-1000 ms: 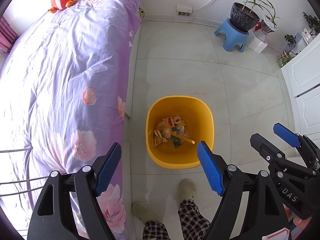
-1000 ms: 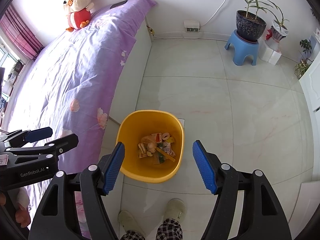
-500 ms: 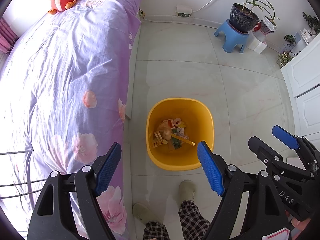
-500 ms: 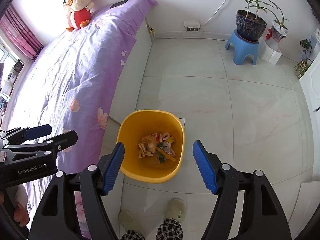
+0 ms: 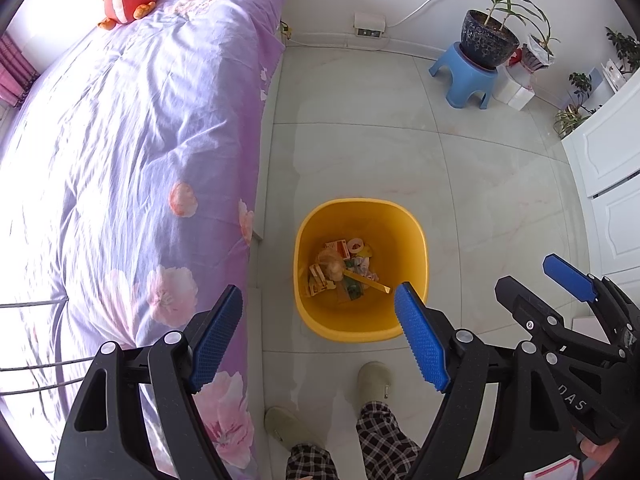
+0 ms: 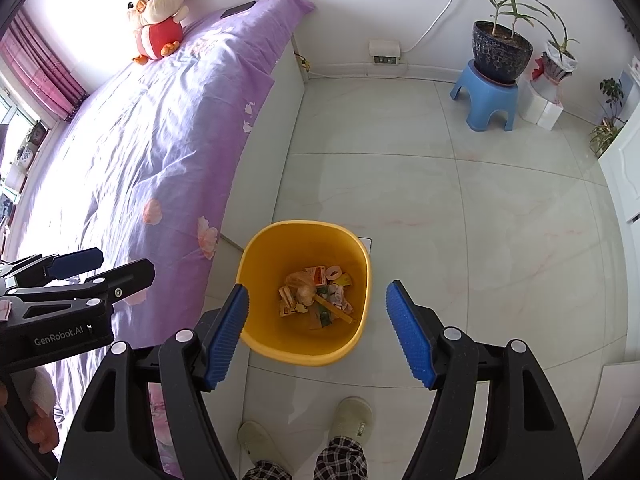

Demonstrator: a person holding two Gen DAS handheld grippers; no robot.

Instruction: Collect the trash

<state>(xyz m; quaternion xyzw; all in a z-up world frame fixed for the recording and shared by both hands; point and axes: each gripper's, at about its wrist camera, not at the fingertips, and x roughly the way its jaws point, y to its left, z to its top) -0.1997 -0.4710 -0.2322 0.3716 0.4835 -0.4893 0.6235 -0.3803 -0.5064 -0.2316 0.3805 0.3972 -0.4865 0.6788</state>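
I'm looking almost straight down through both wrist cameras at a yellow bin (image 5: pixel 362 322) standing on the pale tiled floor (image 5: pixel 480 184), just right of the bed (image 5: pixel 120 140) with its lilac flowered cover. The trash (image 5: pixel 344 270) lies in the bottom of the bin: small wrappers, a little orange-and-white box, a crumpled brownish bag and a yellow strip slanting toward the near right wall.

My left gripper (image 5: pixel 316 336) hangs above the bin's near rim with its jaws spread wide and nothing between the blue pads (image 5: pixel 420 344); the bin shows in the gap, slightly to the right of centre, well below the fingertips. The left pad sits over the edge of the bed cover.

My right gripper (image 6: pixel 316 332) is likewise parted and empty, and here the bin (image 6: pixel 304 354) sits squarely between the two pads (image 6: pixel 408 336), with the trash (image 6: pixel 316 296) visible just beyond the tips and lower down. Neither gripper touches the bin or its contents.

At the near edge I see two pale slippers (image 6: pixel 350 416) and checked trouser legs (image 6: pixel 340 460), close to the bin. On the far right a blue stool (image 6: pixel 486 100) carries a dark potted plant (image 6: pixel 502 50), and a plush chick (image 6: pixel 160 20) sits at the far end of the bed.
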